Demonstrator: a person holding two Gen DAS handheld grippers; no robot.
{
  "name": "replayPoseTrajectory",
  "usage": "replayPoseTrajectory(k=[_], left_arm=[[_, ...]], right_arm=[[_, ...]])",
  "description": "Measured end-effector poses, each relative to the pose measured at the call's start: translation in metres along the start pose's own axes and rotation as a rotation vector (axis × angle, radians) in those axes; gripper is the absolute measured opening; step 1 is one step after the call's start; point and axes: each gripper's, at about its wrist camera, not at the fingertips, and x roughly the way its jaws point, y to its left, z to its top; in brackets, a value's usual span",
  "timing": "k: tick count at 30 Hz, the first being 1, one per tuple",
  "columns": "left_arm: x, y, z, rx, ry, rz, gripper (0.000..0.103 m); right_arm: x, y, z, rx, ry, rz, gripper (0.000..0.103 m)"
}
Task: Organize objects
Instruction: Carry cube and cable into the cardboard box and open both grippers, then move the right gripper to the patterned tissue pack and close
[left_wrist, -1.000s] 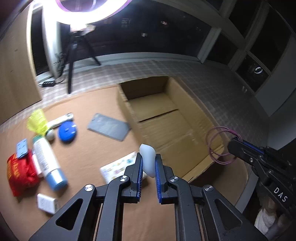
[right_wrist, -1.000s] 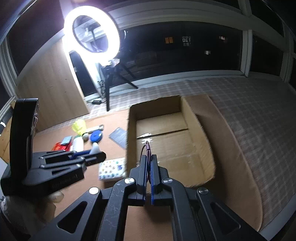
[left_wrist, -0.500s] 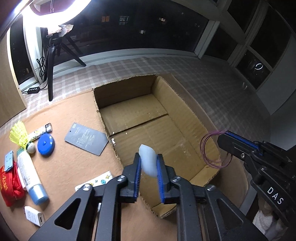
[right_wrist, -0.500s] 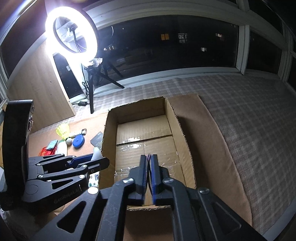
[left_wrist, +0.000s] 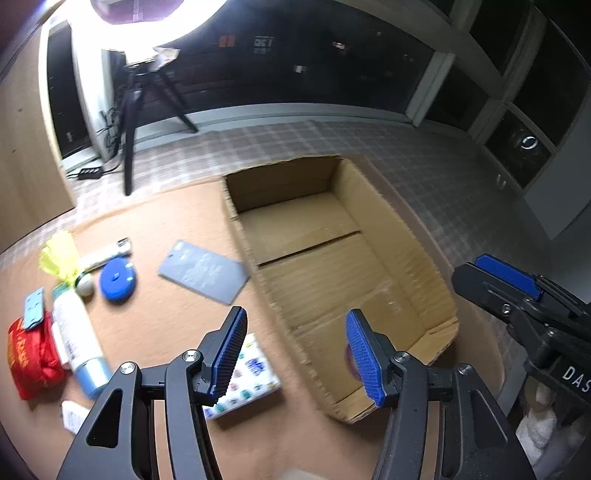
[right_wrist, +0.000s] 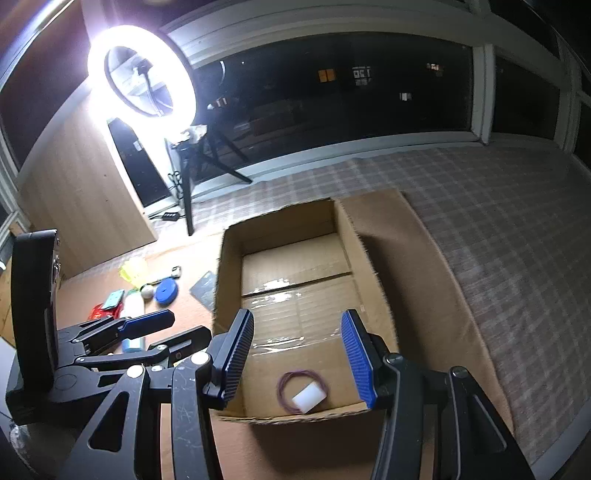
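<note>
Brown box (right_wrist: 373, 258), purple band (right_wrist: 295, 380), white block (right_wrist: 309, 397)

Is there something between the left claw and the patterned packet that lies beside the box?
Nothing visible blocks it. The left claw, its jaws opening and empty, hangs just above the patterned packet, which lies flat on the mat beside the cardboard box.

Open box (right_wrist: 295, 295) on mat (left_wrist: 166, 325), right of the loose things. Inside, by the near wall: band (right_wrist: 301, 391) looped round block (right_wrist: 309, 398). Left of box: card (left_wrist: 203, 271), then disc (left_wrist: 117, 277) and shuttlecock (left_wrist: 61, 256); nearer, tube (left_wrist: 77, 336) beside pouch (left_wrist: 29, 358); patterned pack (left_wrist: 247, 376) just by the near left corner. Behind all: tripod (right_wrist: 201, 162) under ring light (right_wrist: 142, 83).
</note>
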Motion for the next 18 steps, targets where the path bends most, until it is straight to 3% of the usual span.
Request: replayPoseTrajectory(k=[9, 18], left_arm=[[-0.023, 0.049, -0.026, -0.081, 0.01, 0.031, 0.06], [-0.054, 0.118, -0.063, -0.182, 0.01, 0.084, 0.06]], right_arm=[[0.006, 0.039, -0.005, -0.055, 0.029, 0.061, 0.046], [0.025, 0.095, -0.012, -0.166, 0.116, 0.184, 0.046]])
